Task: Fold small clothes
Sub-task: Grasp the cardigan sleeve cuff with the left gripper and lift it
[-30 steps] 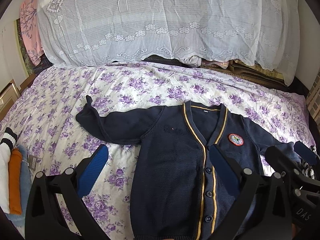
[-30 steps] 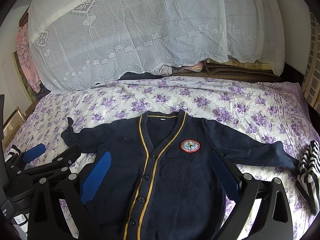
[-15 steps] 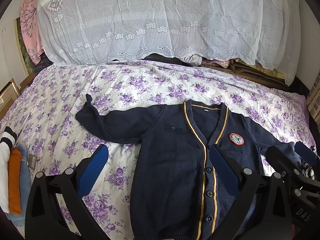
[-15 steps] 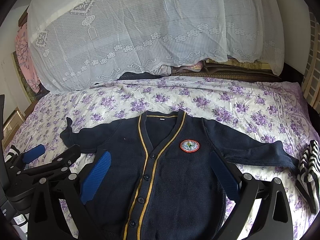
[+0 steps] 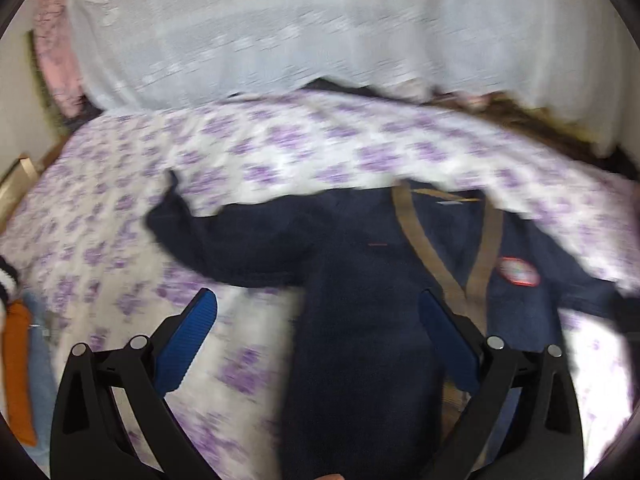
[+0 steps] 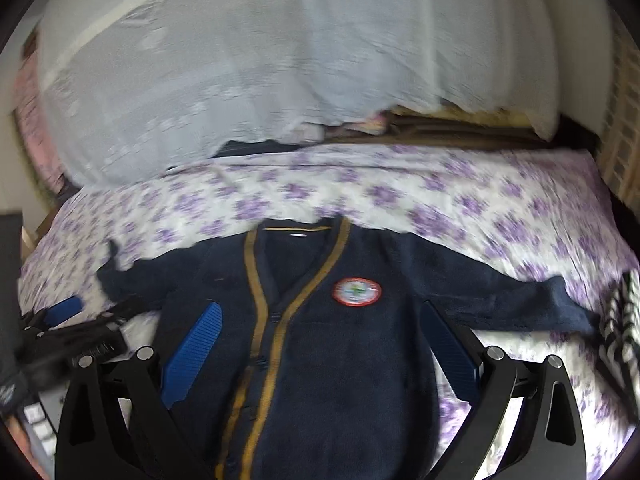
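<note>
A small navy cardigan (image 6: 344, 352) with yellow trim and a round red-rimmed badge (image 6: 356, 291) lies flat and face up on the purple-flowered bedsheet (image 6: 460, 196), both sleeves spread out. It also shows in the left wrist view (image 5: 360, 320). My left gripper (image 5: 318, 308) is open and empty above the cardigan's left side, near the armpit. My right gripper (image 6: 320, 322) is open and empty above the cardigan's chest. The left gripper also shows in the right wrist view (image 6: 68, 320), at the lower left. Both views are motion-blurred.
A white lace cover (image 6: 260, 60) drapes over a pile at the head of the bed. Folded clothes, orange, white and blue (image 5: 18, 364), lie at the left edge. A black-and-white striped garment (image 6: 620, 328) lies at the right, by the sleeve's cuff.
Both grippers have moved forward and down towards the cardigan, which looks larger and lower in each view. The frames are now blurred. Both grippers stay open.
</note>
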`<state>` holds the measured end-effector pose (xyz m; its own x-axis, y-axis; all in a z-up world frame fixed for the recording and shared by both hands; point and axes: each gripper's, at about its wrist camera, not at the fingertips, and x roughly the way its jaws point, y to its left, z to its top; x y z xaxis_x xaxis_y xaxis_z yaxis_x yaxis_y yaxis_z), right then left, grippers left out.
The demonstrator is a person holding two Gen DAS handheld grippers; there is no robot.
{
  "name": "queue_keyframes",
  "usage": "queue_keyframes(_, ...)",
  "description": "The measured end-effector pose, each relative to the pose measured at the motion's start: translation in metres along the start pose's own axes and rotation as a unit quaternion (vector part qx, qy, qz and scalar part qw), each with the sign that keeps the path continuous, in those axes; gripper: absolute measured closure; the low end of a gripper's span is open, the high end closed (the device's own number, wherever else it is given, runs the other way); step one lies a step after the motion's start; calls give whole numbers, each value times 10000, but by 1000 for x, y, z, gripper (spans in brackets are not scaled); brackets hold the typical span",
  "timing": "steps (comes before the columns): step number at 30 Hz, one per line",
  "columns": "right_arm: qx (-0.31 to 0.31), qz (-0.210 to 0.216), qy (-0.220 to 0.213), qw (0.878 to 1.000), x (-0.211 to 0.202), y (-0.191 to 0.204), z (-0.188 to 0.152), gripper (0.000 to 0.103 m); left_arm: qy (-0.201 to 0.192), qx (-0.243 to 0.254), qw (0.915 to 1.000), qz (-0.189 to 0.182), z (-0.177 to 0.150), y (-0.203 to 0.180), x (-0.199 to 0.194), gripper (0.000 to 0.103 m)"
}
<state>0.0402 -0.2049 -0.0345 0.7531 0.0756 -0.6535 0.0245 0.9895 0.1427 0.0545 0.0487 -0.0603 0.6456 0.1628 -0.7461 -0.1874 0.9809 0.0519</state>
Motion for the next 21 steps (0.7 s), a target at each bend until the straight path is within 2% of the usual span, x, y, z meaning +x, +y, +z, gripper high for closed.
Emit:
queue_keyframes(3,473,-7,80,9988,11,-45,-13,3,312,-335,9987,231,18,29,40,5)
queue_keyframes(6,768,-336,128,9964,22,-79,-23,3,474,-531,9943,788,41,55,71,5)
queue_keyframes(11,1075,-718,257,9913,38,-119,-33,4,738,-764,9877,1145,82,91,121,5)
queue_keyframes(14,1444,-584,477,9866,51,-138,-43,3,1013,-1004,9849,984,93,112,150,5)
queue_keyframes(15,1498,-579,553,9855,56,-141,-46,3,1151,-1159,9834,790,94,121,160,5)
queue_keyframes(16,1526,-626,644,9842,62,-145,-51,4,1215,-1286,9822,631,92,128,166,11)
queue_keyframes(18,1513,-772,804,9822,69,-147,-60,3,1287,-1309,9813,574,88,135,174,27)
queue_keyframes(20,1596,-733,981,9796,77,-152,-70,3,1317,-1340,9805,570,81,142,175,56)
queue_keyframes(21,1680,-669,994,9785,81,-156,-75,3,1301,-1385,9801,573,79,147,173,62)
